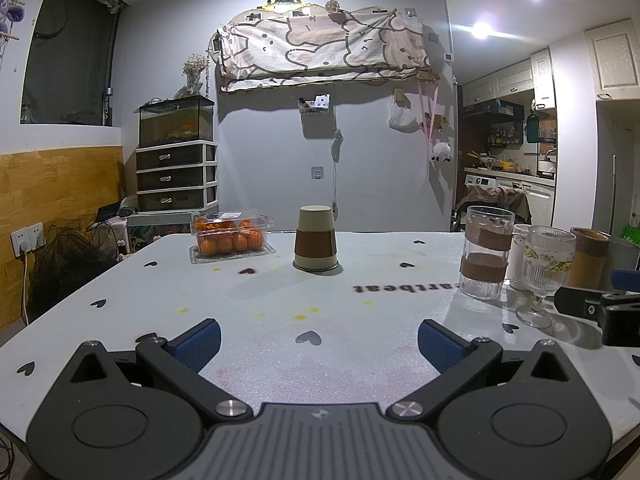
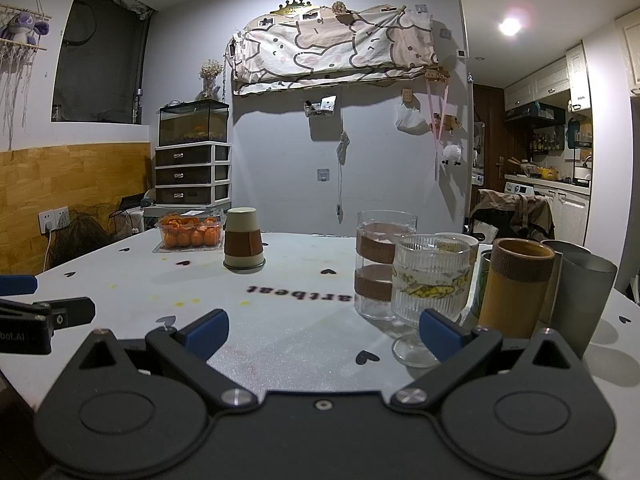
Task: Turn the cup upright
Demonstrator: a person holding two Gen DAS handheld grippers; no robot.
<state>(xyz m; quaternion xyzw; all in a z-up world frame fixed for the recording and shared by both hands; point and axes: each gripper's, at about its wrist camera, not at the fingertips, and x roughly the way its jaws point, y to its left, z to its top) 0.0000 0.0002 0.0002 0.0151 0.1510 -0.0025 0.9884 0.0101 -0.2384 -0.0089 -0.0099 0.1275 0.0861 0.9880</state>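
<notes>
A beige cup with a brown sleeve stands upside down, rim on the white table, straight ahead of my left gripper. That gripper is open and empty, low over the near table edge, well short of the cup. In the right wrist view the same cup is at the far left of centre. My right gripper is open and empty, and its right finger is close in front of a stemmed glass.
Upright cups cluster on the right: a tall glass with brown bands, a bamboo-coloured cup and grey metal tumblers. A clear box of oranges sits left of the beige cup. The right gripper shows at the right edge.
</notes>
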